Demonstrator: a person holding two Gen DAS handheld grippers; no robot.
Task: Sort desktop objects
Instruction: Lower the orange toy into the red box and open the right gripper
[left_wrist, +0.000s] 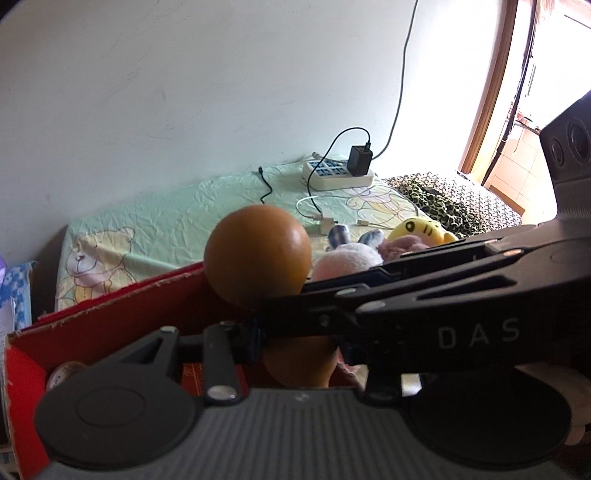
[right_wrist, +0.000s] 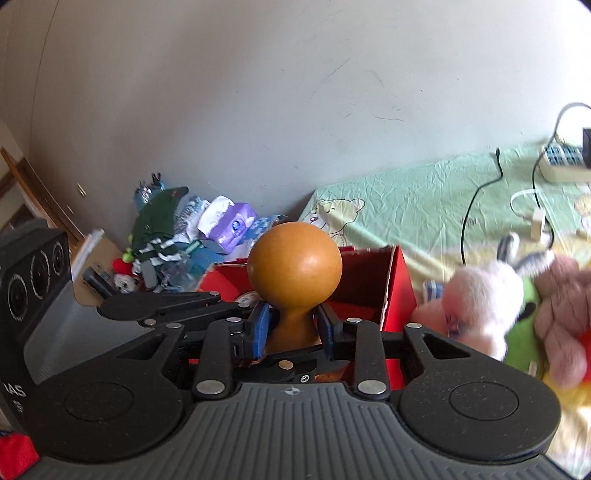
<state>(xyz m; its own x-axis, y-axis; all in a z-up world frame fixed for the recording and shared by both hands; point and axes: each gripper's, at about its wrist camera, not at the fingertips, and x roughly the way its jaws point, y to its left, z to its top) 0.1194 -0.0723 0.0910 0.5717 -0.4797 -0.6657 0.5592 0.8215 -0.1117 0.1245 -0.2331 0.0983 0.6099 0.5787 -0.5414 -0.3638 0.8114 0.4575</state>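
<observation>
Gripping: my left gripper (right_wrist: 207, 306) reaches across the gourd (right_wrist: 294, 258); whether its fingers clamp I cannot tell.
Gourd: upright over the red box (right_wrist: 399, 291).
Right gripper (right_wrist: 291, 328): clamped on the gourd's neck.
Plush toys (right_wrist: 487, 295): right of the box.

A bed (left_wrist: 192, 206) with a pale green bear-print sheet carries a white power strip (left_wrist: 338, 173), loose cables (left_wrist: 310, 208), a red cardboard box (right_wrist: 400, 291) and several plush toys (right_wrist: 484, 299).
</observation>
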